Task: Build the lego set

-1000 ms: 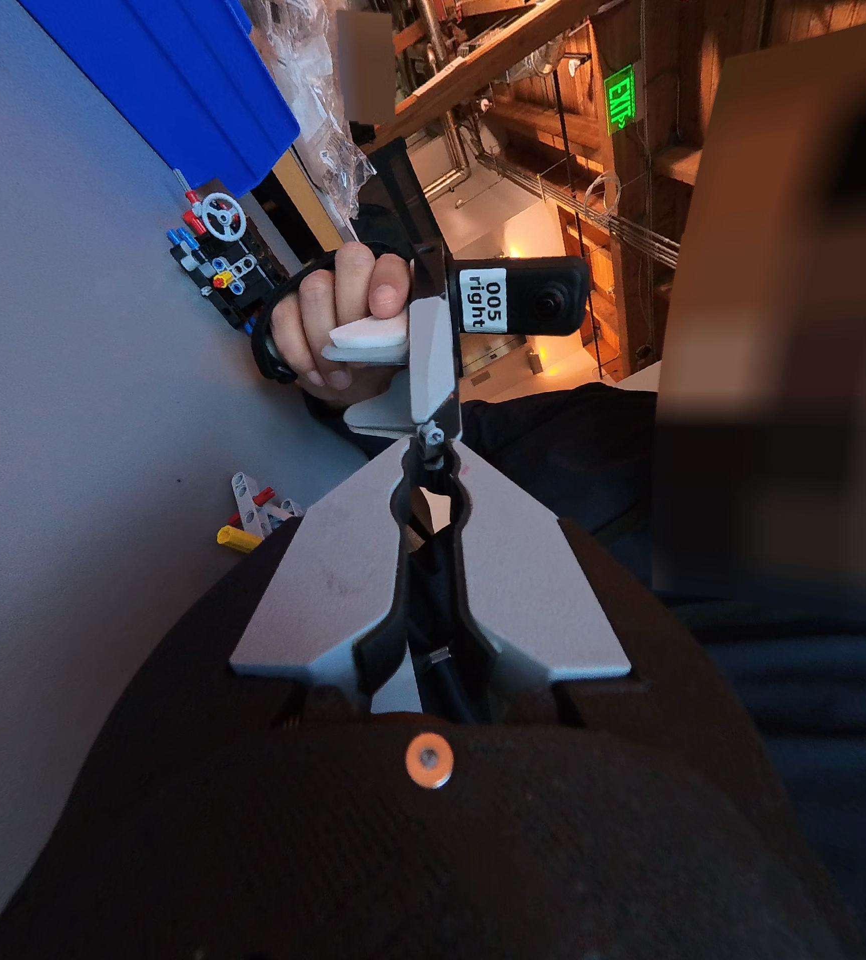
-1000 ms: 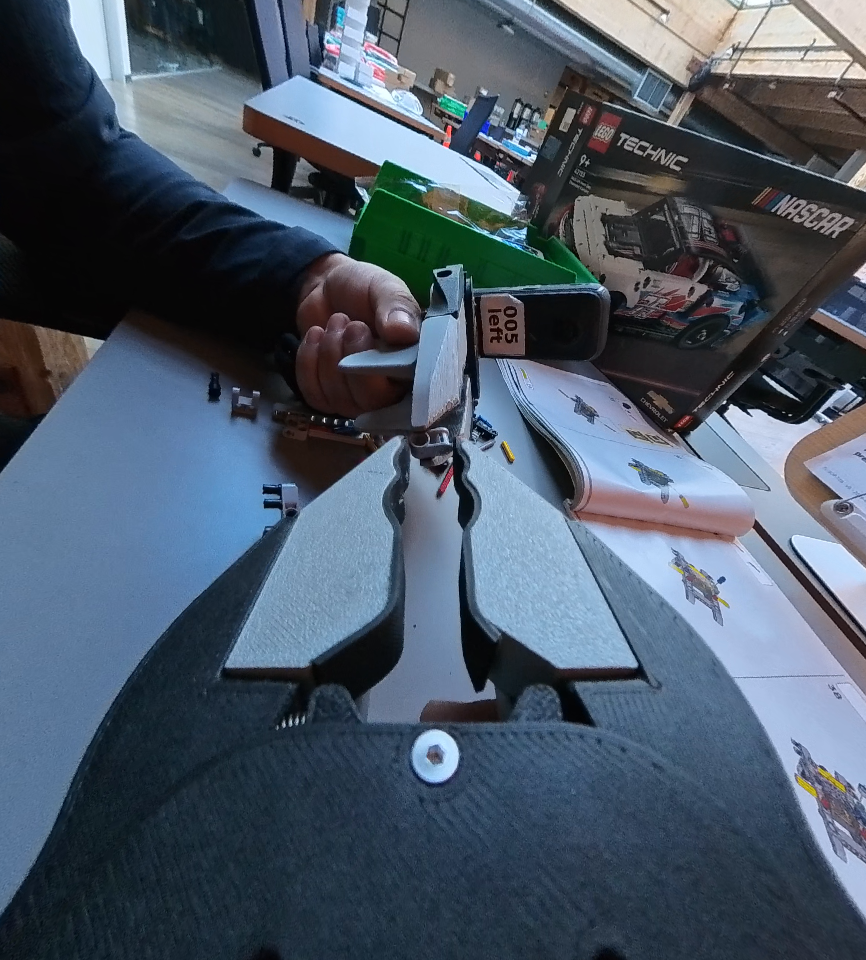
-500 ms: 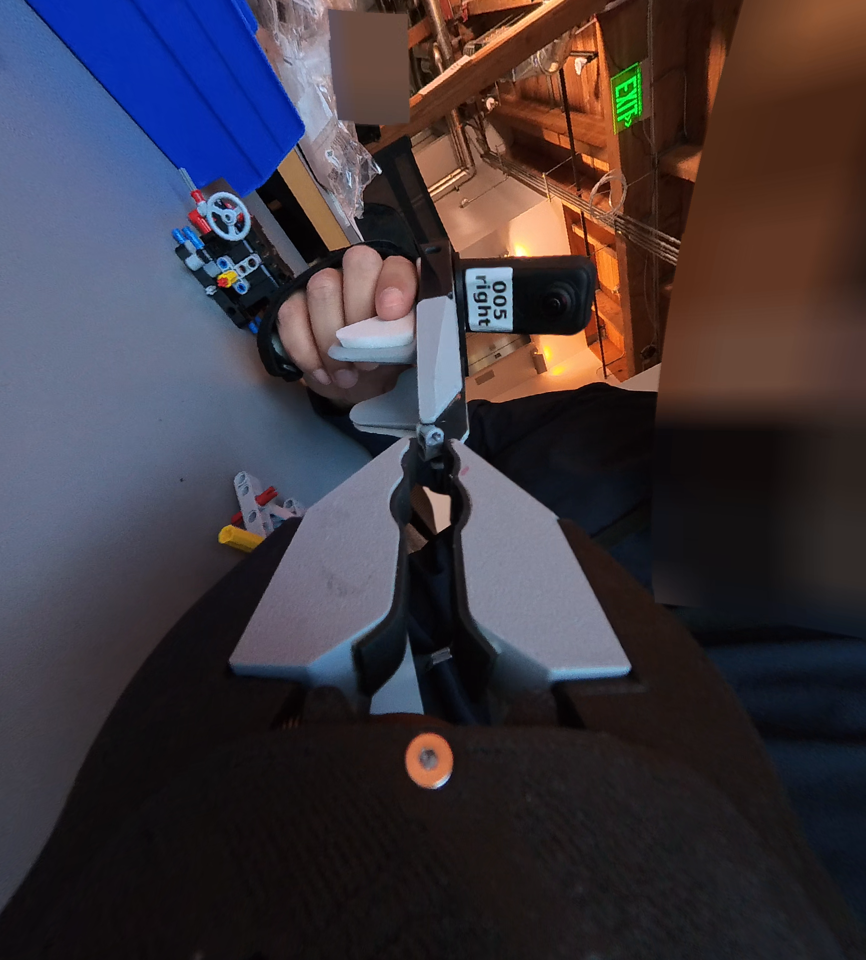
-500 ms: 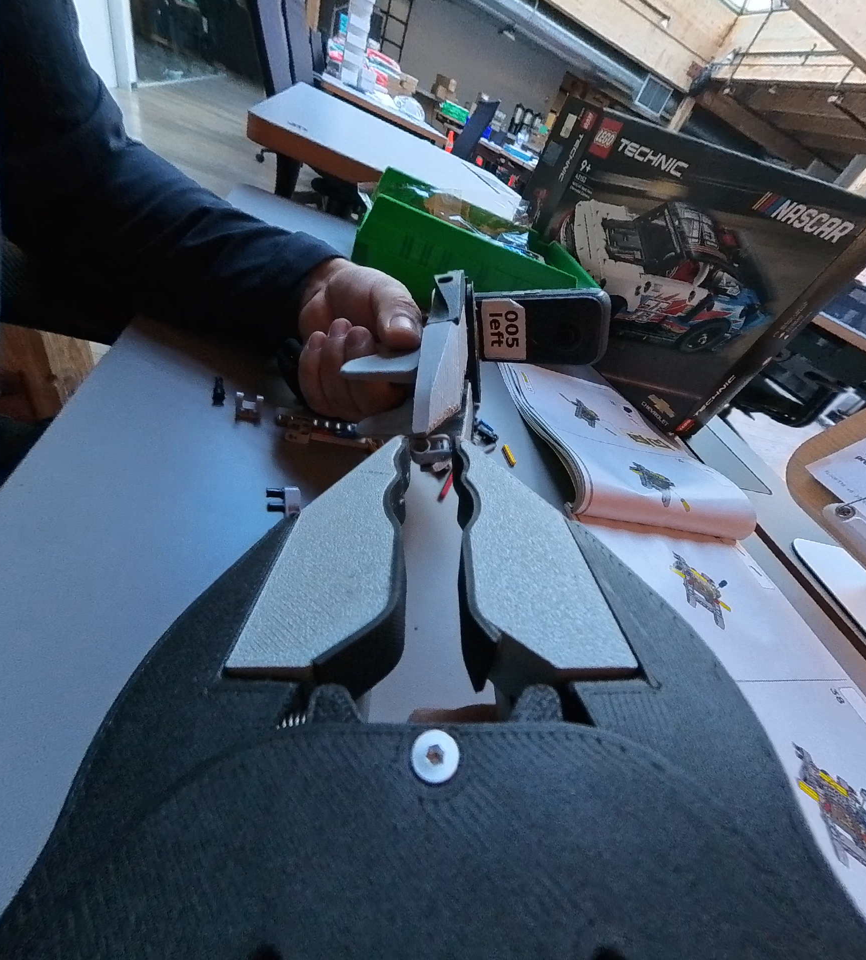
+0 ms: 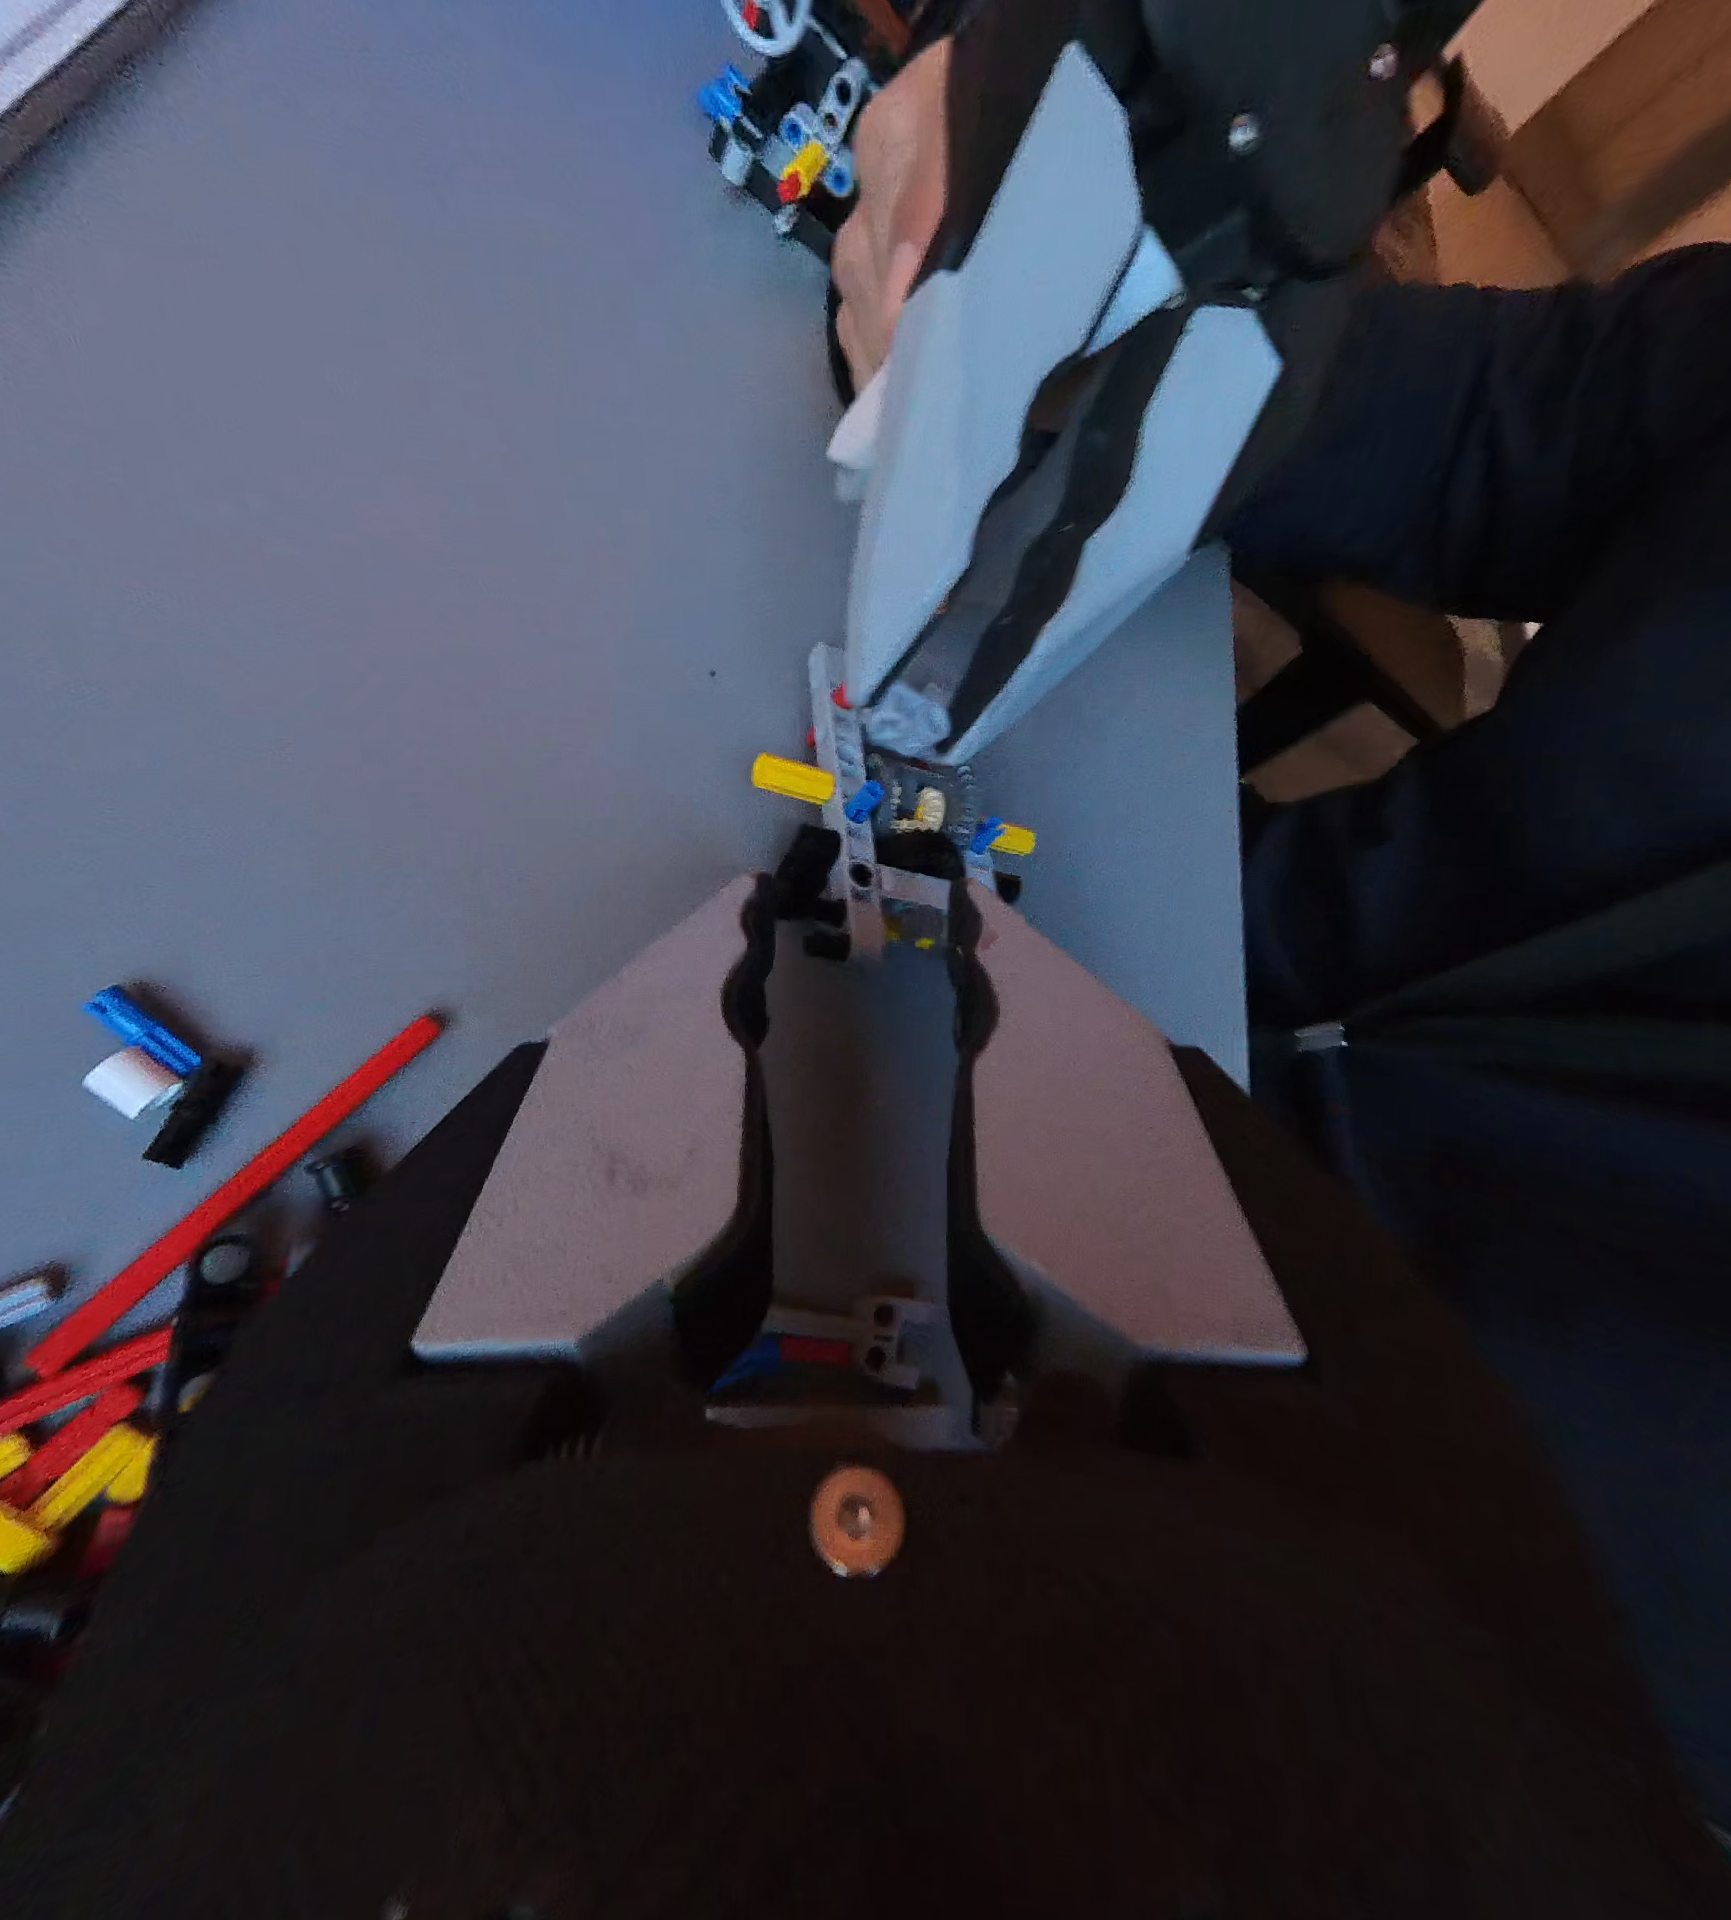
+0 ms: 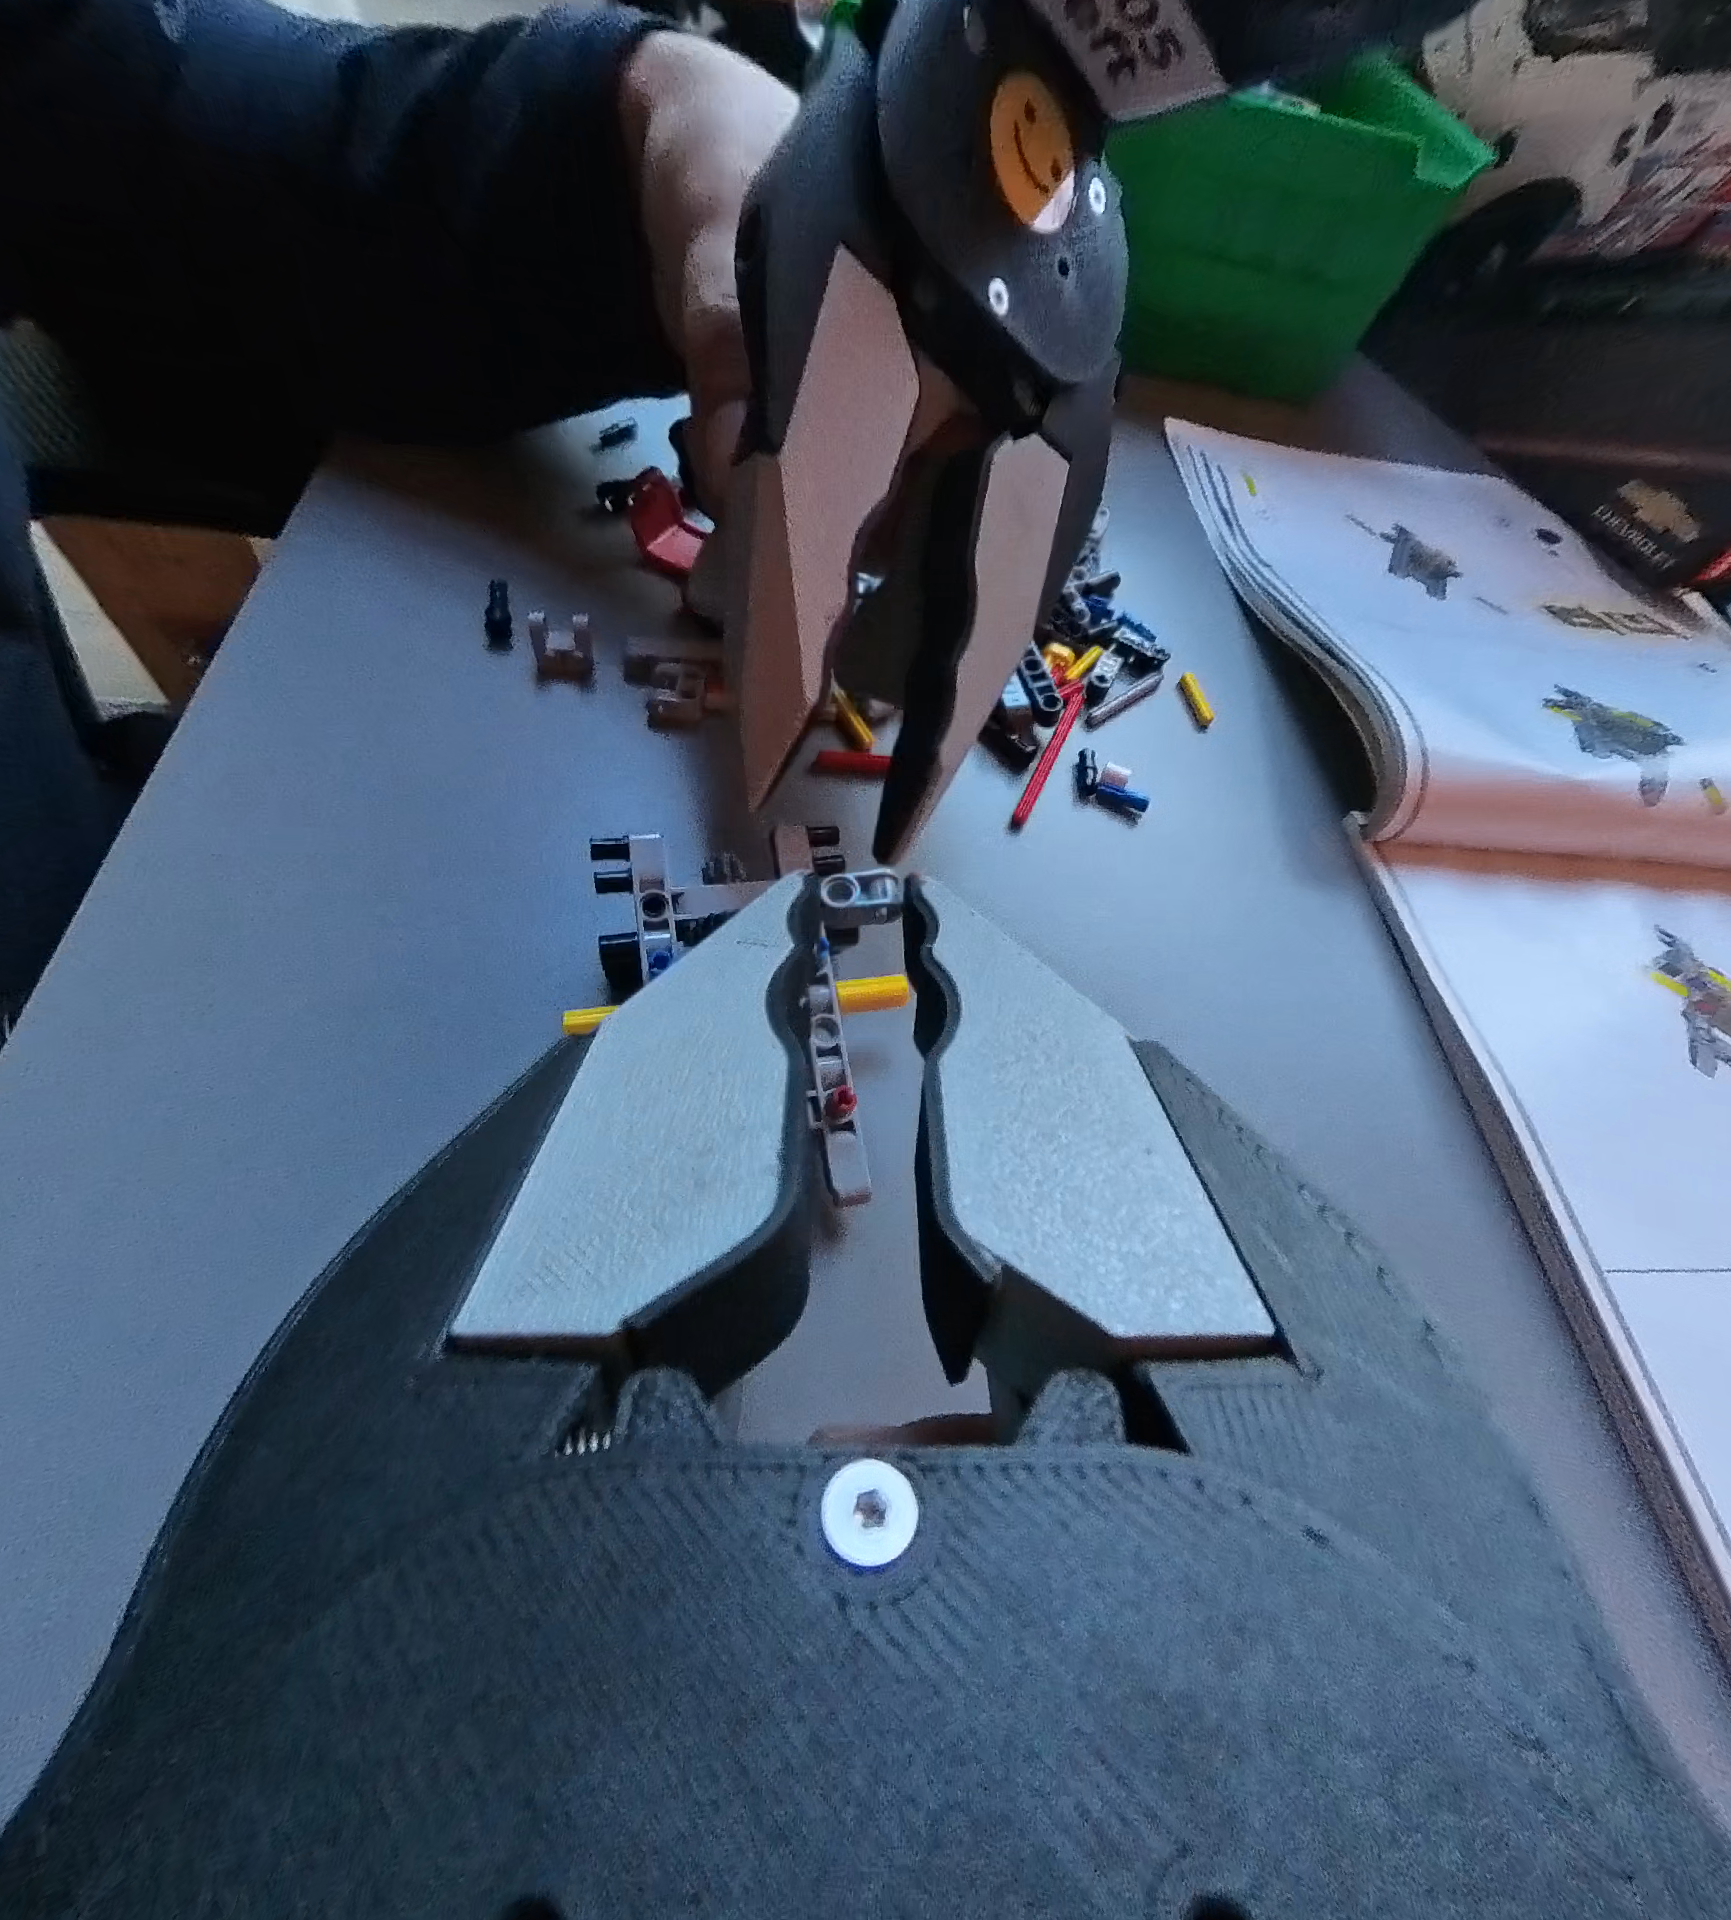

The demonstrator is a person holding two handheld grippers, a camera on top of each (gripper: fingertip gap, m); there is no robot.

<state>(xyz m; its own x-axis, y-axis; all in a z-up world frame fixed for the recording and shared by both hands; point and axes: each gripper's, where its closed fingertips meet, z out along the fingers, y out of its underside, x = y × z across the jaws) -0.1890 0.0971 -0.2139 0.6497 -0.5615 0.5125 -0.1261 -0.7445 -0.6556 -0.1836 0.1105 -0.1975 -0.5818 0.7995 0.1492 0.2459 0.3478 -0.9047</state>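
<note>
Right tongs [image 6: 863, 902] pinching small grey connector [image 6: 861, 896]; left tongs [image 5: 856, 914] spread around grey assembly [image 5: 866, 831] on bench [image 5: 321, 520]. Risk: connector could twist out of shallow tip grip.

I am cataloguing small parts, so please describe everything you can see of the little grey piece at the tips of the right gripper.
The grey connector is a short, light grey, plastic-looking piece with one round hole at its left end, facing the camera. It sits crosswise at the very tips of the right gripper, whose two fingers press on its ends. Below it lies a grey holed beam with a yellow axle on the table. One dark finger of the open left gripper hangs just above it; contact is unclear.
</note>
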